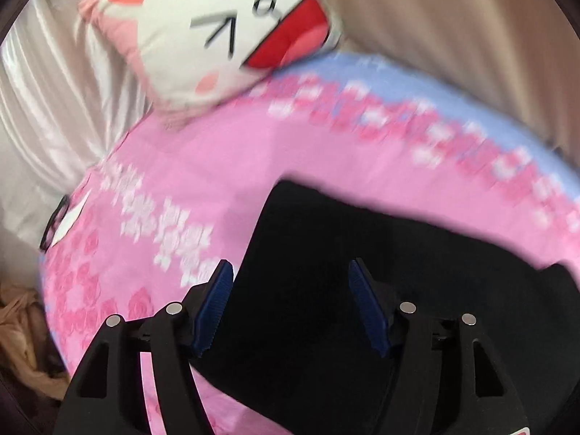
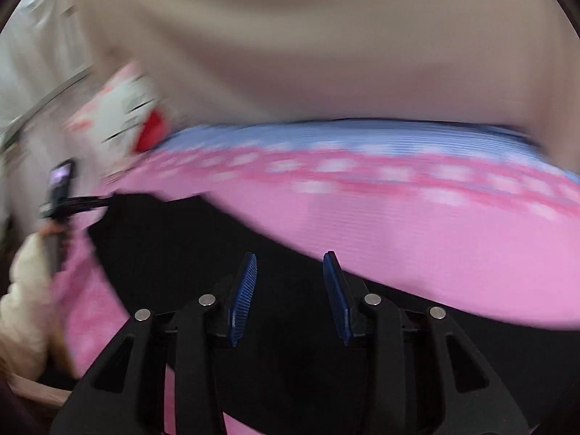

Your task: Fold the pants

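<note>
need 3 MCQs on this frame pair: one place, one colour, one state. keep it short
1. Where does the cat-face cushion lie?
A. at the far edge of the bed, away from the pants
B. on top of the pants
C. between the blue pads

2. What colour are the pants?
A. pink
B. black
C. beige

3. How do the jaws of the left hand-held gripper stand?
A. shut on the pants
B. shut on the sheet
C. apart, nothing between the pads

Key: 1 A, pink sheet separates cushion from pants; 2 B, the garment is black in both views; 3 C, the left wrist view shows a clear gap between the pads, above the pants.
</note>
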### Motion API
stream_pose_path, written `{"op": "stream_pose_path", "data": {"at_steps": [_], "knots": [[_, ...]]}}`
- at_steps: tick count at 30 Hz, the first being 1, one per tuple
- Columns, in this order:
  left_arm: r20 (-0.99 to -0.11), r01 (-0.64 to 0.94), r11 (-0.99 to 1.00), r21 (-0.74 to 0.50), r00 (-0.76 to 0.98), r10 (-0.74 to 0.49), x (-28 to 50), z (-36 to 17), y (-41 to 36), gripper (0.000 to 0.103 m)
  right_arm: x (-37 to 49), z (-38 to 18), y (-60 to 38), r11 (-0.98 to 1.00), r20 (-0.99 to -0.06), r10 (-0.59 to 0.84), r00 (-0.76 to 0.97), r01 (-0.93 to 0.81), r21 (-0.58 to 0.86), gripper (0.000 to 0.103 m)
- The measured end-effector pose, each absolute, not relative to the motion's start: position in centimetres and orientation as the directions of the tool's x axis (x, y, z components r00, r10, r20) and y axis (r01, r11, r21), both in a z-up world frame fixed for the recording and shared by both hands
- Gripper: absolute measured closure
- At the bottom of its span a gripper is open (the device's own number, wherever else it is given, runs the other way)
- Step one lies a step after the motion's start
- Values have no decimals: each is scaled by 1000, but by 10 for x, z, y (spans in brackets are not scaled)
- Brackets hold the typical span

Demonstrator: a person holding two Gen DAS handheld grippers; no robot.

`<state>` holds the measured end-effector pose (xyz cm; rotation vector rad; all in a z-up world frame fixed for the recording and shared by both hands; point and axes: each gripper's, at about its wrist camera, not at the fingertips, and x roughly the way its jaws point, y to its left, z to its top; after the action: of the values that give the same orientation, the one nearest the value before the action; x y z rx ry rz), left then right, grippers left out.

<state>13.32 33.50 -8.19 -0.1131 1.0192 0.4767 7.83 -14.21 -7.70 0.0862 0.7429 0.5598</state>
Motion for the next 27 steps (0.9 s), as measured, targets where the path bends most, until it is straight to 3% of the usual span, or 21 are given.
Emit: {"op": "stream_pose_path", "data": {"at_steps": [2, 4, 8, 10, 12, 14, 16, 18, 22, 27], "knots": [[-849, -443, 891, 100, 429, 309, 124, -96, 345, 35, 114, -91, -61, 800, -668, 546, 506, -551, 237, 67], [-833, -450, 889, 87, 456, 312, 112, -101, 353, 24, 142, -102, -12, 774, -702, 548, 455, -595, 218, 72], [-833, -453, 891, 15, 487, 261, 103, -108, 368, 14, 192, -129, 29, 808, -764, 446, 466, -577, 120, 78], [-838, -451, 892, -30, 498, 224, 103, -110, 374, 14, 208, -125, 17, 827, -742, 484, 464, -520, 214, 91], [-834, -445, 895, -27, 503, 225, 104, -110, 373, 14, 202, -113, 1, 814, -694, 548, 466, -488, 315, 89], [-828, -435, 901, -4, 507, 241, 106, -110, 369, 14, 182, -103, 6, 805, -679, 547, 490, -531, 265, 86], [-824, -431, 902, 7, 509, 249, 108, -111, 369, 14, 189, -117, 15, 843, -742, 451, 497, -510, 171, 90], [-823, -433, 901, 2, 511, 247, 108, -111, 369, 14, 190, -120, 3, 850, -730, 478, 489, -466, 245, 95], [-817, -422, 907, 0, 523, 243, 99, -100, 365, 22, 133, -89, -2, 819, -661, 535, 526, -514, 253, 89], [-768, -350, 937, 1, 600, 225, 81, -74, 327, 25, 85, -126, -32, 870, -745, 431, 509, -452, 195, 90]]}}
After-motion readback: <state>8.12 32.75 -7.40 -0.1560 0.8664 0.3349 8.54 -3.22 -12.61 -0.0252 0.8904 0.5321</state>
